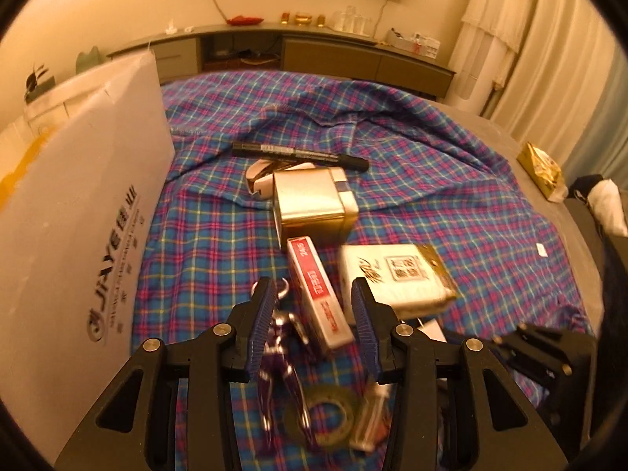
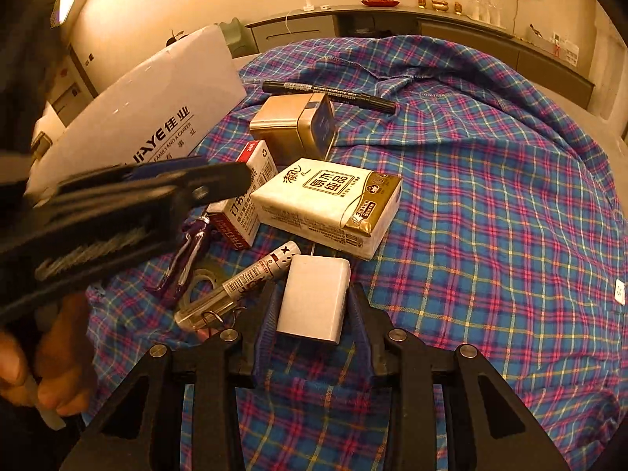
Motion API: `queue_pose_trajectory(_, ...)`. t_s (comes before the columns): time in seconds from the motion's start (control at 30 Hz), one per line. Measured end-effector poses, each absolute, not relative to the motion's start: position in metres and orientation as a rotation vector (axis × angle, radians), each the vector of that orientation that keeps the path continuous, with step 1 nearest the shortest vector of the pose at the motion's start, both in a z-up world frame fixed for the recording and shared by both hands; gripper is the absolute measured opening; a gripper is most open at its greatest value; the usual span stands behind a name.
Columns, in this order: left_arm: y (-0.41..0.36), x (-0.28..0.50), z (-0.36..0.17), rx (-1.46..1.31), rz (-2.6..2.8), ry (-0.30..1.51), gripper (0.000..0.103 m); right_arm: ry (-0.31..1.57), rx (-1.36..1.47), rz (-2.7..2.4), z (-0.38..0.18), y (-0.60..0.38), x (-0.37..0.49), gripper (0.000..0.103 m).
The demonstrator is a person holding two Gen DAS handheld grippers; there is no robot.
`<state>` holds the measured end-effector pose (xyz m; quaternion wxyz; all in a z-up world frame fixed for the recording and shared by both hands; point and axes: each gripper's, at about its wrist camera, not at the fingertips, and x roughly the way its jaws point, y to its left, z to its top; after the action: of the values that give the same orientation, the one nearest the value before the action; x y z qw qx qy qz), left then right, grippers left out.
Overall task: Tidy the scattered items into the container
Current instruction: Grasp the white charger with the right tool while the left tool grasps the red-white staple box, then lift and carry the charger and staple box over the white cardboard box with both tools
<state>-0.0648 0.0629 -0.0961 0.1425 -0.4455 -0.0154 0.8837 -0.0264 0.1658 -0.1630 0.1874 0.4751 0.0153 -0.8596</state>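
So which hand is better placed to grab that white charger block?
Right, probably: the right hand-held gripper already straddles the charger. The left hand-held gripper hangs over the staple box instead.

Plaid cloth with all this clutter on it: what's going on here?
A person holds a gripper in each hand over small items scattered on the cloth. The right gripper straddles a white charger; whether it grips is unclear. The left gripper, open, hangs above a purple carabiner and staple box. The white box stands beside them.

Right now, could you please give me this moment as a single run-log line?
left gripper: open above purple carabiner | right gripper: straddling white charger block, grip unclear | white box: beside items
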Motion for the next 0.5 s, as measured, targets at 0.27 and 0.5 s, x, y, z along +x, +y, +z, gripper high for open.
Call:
queue_pose_trajectory(0.27, 0.064, -0.071, -0.111, -1.322, 2.534, -0.058, 0.021, -0.053, 1.363, -2.423, -0.162, 0.177, -0.030, 0.034)
queue_pose_trajectory(0.5, 0.069, -0.073, -0.120, -1.334, 2.523, -0.045, 0.016, 0.043, 1.340, -2.442, -0.161, 0.167, -0.027, 0.035)
